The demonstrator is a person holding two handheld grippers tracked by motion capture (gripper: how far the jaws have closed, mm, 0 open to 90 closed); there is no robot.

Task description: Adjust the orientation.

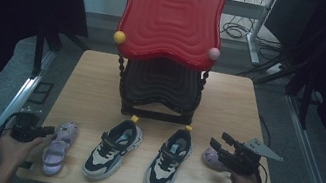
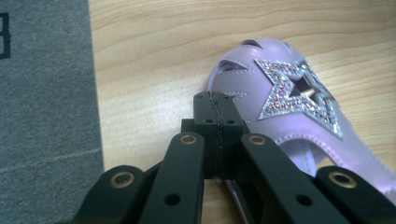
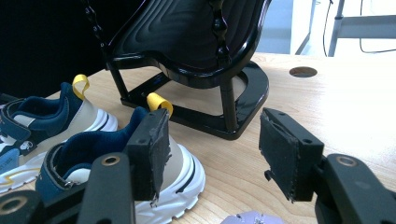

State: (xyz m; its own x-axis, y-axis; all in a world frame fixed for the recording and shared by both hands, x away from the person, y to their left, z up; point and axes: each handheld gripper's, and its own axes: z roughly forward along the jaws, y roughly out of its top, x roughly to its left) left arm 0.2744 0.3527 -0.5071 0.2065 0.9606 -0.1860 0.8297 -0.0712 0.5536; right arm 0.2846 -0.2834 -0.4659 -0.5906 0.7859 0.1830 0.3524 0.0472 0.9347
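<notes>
The left gripper view shows the left tongs clenched empty beside the purple sandal's glittery star, while the high view shows the released right tongs over its mate, right of the sneakers.

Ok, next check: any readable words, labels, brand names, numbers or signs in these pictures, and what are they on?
No readable text.
The sneaker straps carry a small marking in the high view: too small to read.
The purple sandal bears a rhinestone star only, no letters.
The red shelf, the wooden table, the left gripper and the right gripper: no lettering visible.
</notes>
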